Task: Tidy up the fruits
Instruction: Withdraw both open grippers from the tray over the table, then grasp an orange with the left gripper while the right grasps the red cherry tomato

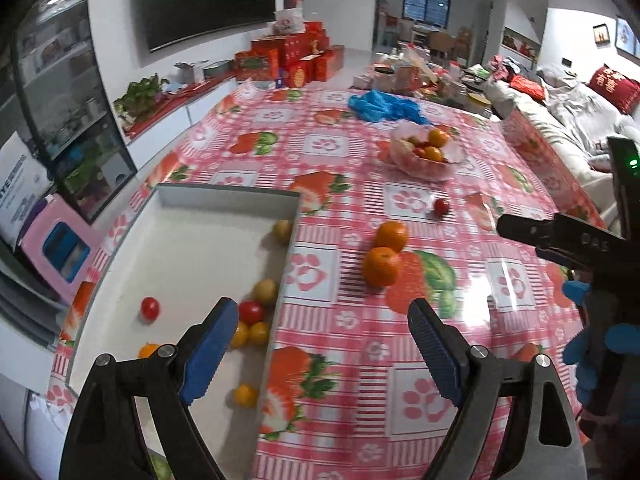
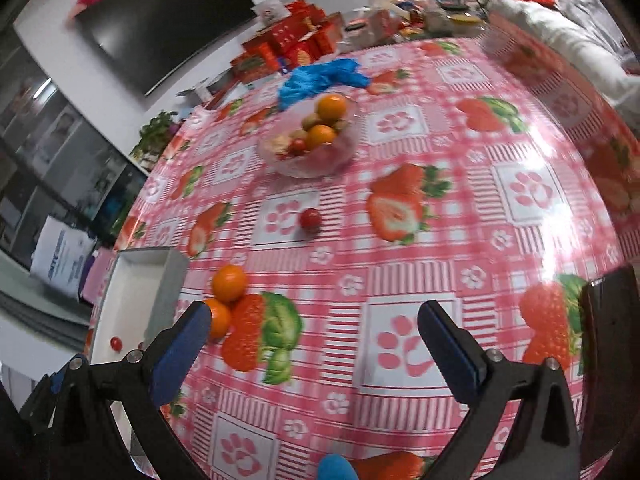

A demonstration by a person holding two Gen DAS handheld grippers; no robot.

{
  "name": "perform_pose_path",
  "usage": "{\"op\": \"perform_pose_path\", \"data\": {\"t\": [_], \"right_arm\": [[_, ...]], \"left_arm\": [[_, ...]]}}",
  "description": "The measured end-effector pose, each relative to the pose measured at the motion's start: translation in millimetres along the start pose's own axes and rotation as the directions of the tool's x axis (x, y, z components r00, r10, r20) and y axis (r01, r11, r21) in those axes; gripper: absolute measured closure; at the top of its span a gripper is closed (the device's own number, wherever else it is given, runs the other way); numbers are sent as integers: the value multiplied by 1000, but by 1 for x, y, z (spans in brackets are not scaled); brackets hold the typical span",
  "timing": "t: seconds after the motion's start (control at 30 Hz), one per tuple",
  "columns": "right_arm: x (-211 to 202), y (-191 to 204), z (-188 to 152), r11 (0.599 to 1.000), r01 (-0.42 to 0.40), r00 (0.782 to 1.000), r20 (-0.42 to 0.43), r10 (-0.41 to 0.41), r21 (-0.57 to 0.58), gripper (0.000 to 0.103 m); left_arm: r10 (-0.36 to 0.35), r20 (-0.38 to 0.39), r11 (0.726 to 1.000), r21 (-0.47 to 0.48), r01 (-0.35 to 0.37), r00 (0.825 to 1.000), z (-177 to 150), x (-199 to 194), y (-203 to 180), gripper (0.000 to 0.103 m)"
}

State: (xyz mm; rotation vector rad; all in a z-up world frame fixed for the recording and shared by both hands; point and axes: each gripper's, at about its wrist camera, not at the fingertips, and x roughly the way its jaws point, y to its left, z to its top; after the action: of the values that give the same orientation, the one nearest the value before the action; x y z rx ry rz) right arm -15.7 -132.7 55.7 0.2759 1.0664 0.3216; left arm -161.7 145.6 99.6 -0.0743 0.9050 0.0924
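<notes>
A grey box [image 1: 224, 194] [image 2: 168, 276] at the table's left holds several small red and yellow fruits [image 1: 251, 312]. Two oranges [image 1: 382, 266] [image 2: 229, 282] lie touching on the tablecloth beside it, and a red cherry tomato [image 1: 441, 206] [image 2: 310, 219] lies farther on. A clear bowl [image 1: 426, 166] [image 2: 308, 162] beyond holds oranges and small fruits. My left gripper [image 1: 324, 334] hangs open over the box's right wall, nothing between its fingers. My right gripper [image 2: 316, 334] stands wide open and empty above bare tablecloth, the oranges at its left finger.
A crumpled blue plastic bag [image 1: 384, 106] [image 2: 320, 76] lies behind the bowl. Red gift boxes [image 1: 288, 58] and clutter crowd the far side. The right gripper's body and a blue-gloved hand [image 1: 592, 344] show at the right edge. A sofa [image 1: 568, 120] lies past the table's right edge.
</notes>
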Motion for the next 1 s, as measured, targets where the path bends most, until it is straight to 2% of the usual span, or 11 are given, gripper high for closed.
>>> {"op": "perform_pose_path", "data": {"t": [0.23,0.4,0.57,0.63,0.73,0.9,1.0], "right_arm": [[9,-17,0,1000,7,999,-48,-6,20,0],[3,-17,12,1000,-1,1000,-29,1,13,0],[-12,-9,38,1000,0,1000,23,0,-12,0],[-10,-4,46,999,20,1000,15,-20,-46,0],[4,2,44,988,95,995,4,-95,-118,0],[39,-5,14,965,153,983,-69,-171,-214,0],[53,-10,-1,945,197,972,-74,-223,-262,0]], "left_arm": [[-62,-37,998,-14,62,997,18,-9,-9,15],[-75,17,996,-38,75,997,50,-34,-4,15],[-51,85,999,-8,52,995,72,-49,-11,15],[-44,82,999,4,44,996,74,-43,-16,15],[-55,31,998,37,54,998,66,-16,-28,15],[-6,-63,993,114,13,998,32,42,-48,15],[-14,-98,994,106,24,995,21,62,-52,15]]}}
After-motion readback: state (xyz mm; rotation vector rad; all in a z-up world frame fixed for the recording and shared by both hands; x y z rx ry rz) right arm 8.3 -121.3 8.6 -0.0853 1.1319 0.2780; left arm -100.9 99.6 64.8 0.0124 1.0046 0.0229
